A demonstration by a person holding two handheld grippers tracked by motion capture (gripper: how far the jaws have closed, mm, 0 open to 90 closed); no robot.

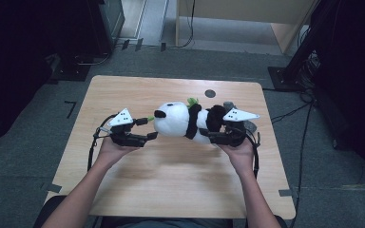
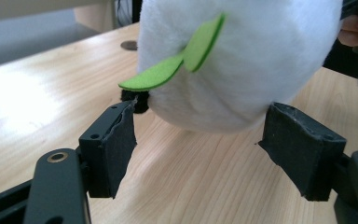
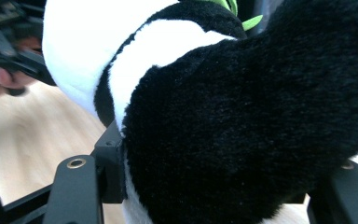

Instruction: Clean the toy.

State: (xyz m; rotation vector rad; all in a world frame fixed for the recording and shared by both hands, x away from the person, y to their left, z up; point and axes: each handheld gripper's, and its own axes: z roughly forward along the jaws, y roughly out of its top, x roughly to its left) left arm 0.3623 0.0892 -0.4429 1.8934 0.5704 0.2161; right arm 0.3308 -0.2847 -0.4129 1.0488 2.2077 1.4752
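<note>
A black-and-white plush panda (image 1: 178, 121) with green felt leaves (image 2: 182, 63) lies lengthwise over the wooden table (image 1: 171, 185), between my two grippers. My right gripper (image 1: 210, 129) grips the panda's black rear end; the fur (image 3: 242, 116) fills the gap between its jaws (image 3: 223, 168). My left gripper (image 1: 153, 127) is at the white head end. Its two pads (image 2: 121, 126) stand apart on either side of the head's underside (image 2: 242, 60), with bare wood between them, so the left gripper (image 2: 203, 112) is open.
A small dark round mark (image 1: 210, 93) lies on the table's far side. A grey object (image 1: 228, 104) sits just behind the right gripper. Cables and black stands (image 1: 294, 66) crowd the floor to the right. The other hand (image 3: 0, 79) is visible beyond the panda.
</note>
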